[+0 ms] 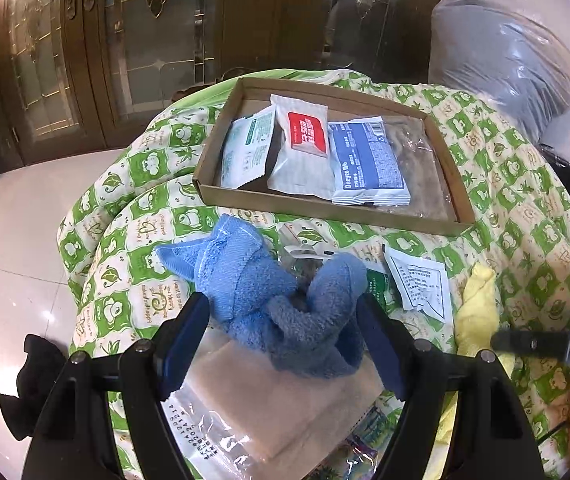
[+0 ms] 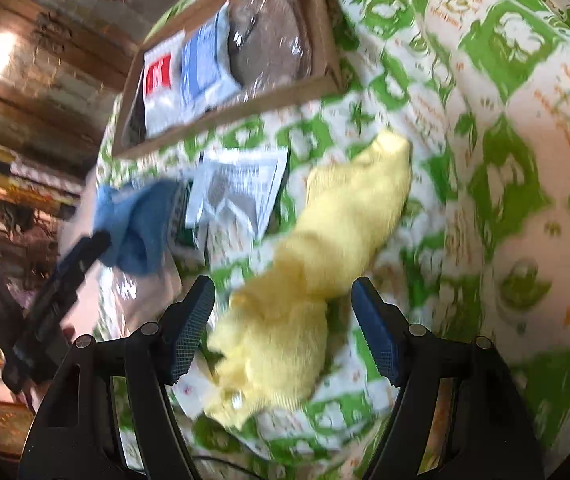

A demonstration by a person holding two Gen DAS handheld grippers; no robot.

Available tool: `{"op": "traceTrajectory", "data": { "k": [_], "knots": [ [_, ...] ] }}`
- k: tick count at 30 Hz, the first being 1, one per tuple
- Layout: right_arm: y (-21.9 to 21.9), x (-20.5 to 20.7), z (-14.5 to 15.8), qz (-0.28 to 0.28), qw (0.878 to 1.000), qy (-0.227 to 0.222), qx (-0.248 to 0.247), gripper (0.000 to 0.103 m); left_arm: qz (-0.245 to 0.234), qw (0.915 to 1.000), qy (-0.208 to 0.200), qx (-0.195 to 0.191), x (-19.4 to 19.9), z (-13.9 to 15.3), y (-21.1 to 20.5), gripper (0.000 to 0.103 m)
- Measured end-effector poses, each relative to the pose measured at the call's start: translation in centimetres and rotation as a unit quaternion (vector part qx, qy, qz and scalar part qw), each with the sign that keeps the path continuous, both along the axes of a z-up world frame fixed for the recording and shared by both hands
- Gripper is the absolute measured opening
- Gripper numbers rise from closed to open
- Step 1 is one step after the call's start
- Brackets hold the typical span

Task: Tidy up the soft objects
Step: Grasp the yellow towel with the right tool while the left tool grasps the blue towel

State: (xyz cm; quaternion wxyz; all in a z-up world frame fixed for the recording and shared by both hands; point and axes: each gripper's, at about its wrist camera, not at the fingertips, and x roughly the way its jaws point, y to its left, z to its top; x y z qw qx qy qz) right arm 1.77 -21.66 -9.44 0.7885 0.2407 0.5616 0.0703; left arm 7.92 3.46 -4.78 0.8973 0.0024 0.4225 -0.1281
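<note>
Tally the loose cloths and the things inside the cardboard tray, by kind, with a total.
Towels on the quilt: 2, the blue towel and the yellow towel
Sealed packets in the cardboard tray: 3
Clear bags with brown contents in the tray: 1
Total: 6

blue towel point(image 1: 269, 300): crumpled and twisted, two-toned, lying between the fingers of the left gripper point(image 1: 283, 334), slightly ahead of the tips, draping over a clear packet of beige cloth point(image 1: 285, 404)
yellow cloth point(image 2: 313, 256): fluffy, bunched into a long diagonal strip, lying between and ahead of the open fingers of the right gripper point(image 2: 283, 320), blurred
white sachet point(image 1: 421, 284): flat, printed, lying ahead and to the right of the left gripper
cardboard tray point(image 1: 325, 208): sitting farther ahead, holding four flat packets side by side
</note>
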Motion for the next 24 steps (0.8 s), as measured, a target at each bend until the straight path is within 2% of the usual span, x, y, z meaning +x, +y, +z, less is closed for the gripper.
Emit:
{"op": "traceTrajectory", "data": {
  "k": [8, 12, 16, 18, 21, 22, 23, 24],
  "knots": [
    [2.1, -0.4, -1.4, 0.041, 0.998, 0.035, -0.019, 0.072, -0.002, 1.0, 0.008, 0.0, 0.2, -0.3, -0.2, 0.076],
    [2.1, -0.2, -2.0, 0.037, 0.998, 0.044, -0.008, 0.072, -0.006, 0.9999, 0.01, 0.011, 0.2, -0.5, -0.7, 0.076],
    [2.4, -0.2, -2.2, 0.046, 0.998, 0.048, -0.011, 0.072, -0.005, 0.9999, 0.013, 0.002, 0.9, -0.8, -0.9, 0.078],
    [3.0, -0.1, -2.4, 0.059, 0.997, 0.051, -0.019, 0.072, -0.007, 0.9998, 0.014, 0.01, 1.5, -1.0, -1.4, 0.079],
    [3.8, 0.0, -2.8, 0.073, 0.995, 0.053, -0.033, 0.071, -0.017, 0.9988, 0.017, 0.043, 2.1, -1.9, -2.8, 0.079],
    [3.9, 0.1, -2.9, 0.077, 0.995, 0.054, -0.038, 0.069, -0.018, 0.9978, 0.018, 0.062, 2.2, -2.4, -3.3, 0.079],
    [4.0, 0.1, -3.0, 0.079, 0.995, 0.055, -0.041, 0.057, -0.016, 0.9967, 0.018, 0.078, 2.3, -2.7, -3.5, 0.078],
    [4.2, 0.2, -3.1, 0.078, 0.994, 0.057, -0.046, 0.049, -0.014, 0.9959, 0.019, 0.087, 2.4, -3.0, -3.6, 0.073]
  ]
}}
